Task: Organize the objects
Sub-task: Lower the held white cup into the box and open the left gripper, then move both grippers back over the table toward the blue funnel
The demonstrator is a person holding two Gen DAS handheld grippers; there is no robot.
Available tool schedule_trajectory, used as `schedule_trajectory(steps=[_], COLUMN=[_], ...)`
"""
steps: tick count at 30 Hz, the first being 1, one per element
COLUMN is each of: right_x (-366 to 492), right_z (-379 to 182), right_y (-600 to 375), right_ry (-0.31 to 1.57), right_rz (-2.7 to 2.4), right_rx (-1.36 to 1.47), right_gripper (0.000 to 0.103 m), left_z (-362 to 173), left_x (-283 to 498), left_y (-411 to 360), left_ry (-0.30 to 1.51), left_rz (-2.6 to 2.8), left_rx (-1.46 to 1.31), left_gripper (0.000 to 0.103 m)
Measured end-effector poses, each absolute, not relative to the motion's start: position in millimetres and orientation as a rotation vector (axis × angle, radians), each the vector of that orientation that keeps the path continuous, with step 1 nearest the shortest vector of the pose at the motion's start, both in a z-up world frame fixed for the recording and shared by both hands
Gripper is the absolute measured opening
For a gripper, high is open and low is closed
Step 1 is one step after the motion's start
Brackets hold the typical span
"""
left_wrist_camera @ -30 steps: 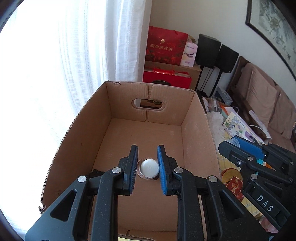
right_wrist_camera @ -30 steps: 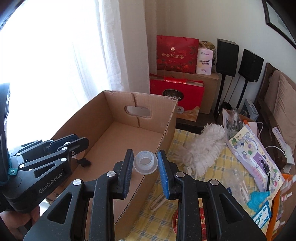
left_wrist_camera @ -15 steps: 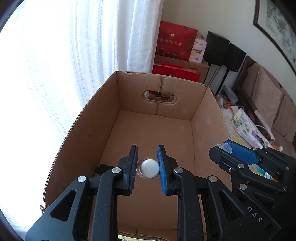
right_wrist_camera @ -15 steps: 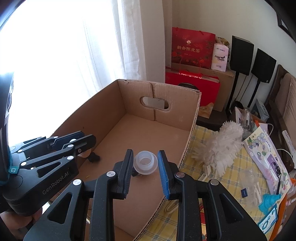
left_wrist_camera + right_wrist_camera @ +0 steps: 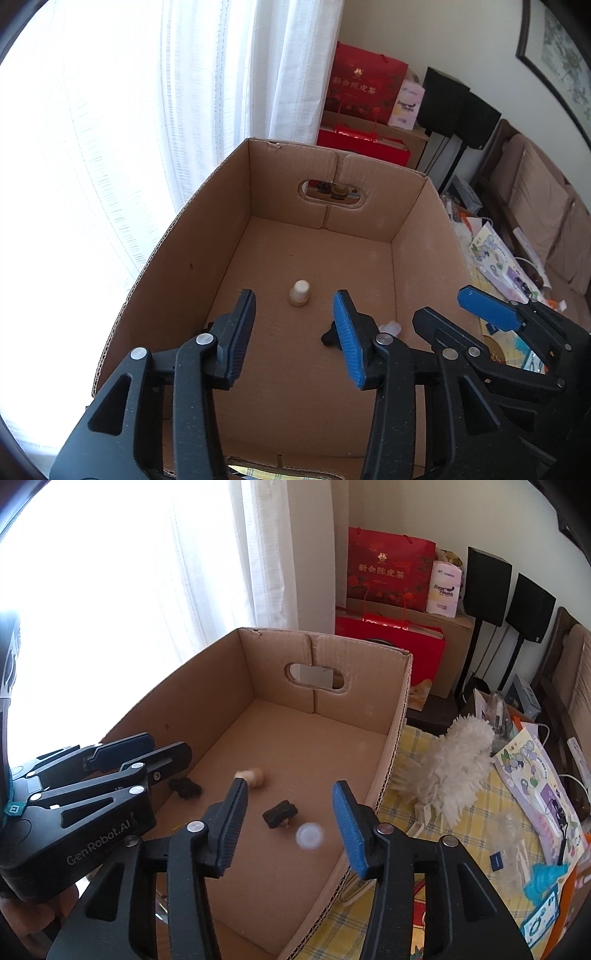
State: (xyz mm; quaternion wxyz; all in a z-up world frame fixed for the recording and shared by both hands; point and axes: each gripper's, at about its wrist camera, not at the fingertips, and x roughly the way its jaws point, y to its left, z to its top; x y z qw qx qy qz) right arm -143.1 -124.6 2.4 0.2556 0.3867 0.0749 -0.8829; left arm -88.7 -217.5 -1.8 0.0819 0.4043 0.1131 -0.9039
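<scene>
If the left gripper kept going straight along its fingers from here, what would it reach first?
Most likely the small white-capped bottle, on the cardboard box floor centred ahead of the open left gripper. Nothing shows between them. Depth is hard to judge through the fisheye, so it could meet bare floor just short of it.

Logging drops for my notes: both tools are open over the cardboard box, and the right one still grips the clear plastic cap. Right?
Not quite. The right tool grips nothing: the right wrist view shows its jaws spread and the clear plastic cap blurred, loose between them above the cardboard box floor. The left tool is open too.
</scene>
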Motion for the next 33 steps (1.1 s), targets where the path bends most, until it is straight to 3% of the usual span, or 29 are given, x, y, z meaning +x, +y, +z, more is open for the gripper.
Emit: schedule_trajectory(steps=[11,15,20,22,26,33], right_x=[-144.0,-144.1,-146.4,-147.1,-148.6,-147.9], right_z=[9.2,12.8,14.6,14.9,16.9,21.0], right_y=[-114.9,-109.1,-95.9,-91.3,-80.6,-63.3], right_ry=[0.187,0.193,0.169,0.171,0.166,0.158], right_rz=[-2.436,-2.468,-2.498,-2.516,-2.540,-2.580], right_rx=[1.036,1.027,1.036,1.036,1.038,1.035], right_gripper=[0.071,0.081,0.094,0.102,0.103,0.103], left_z=[4.6,4.8,6.7,8.1,10.2,14.1], left_x=[-85.2,-84.0,-82.3,-81.0,-80.2,-81.6], left_y=[-221.9,-224.0,-219.9,-217.2,-213.2,-200.3], left_ry=[0.322,0.336,0.320,0.333,0.335,0.303], left_rz=[-2.683,-2.685,-2.697,-2.714,-2.731,-2.752], left_rx=[1.151,1.140,1.126,1.119,1.102,1.074], left_gripper=[0.072,0.083,0.084,0.096,0.103,0.103])
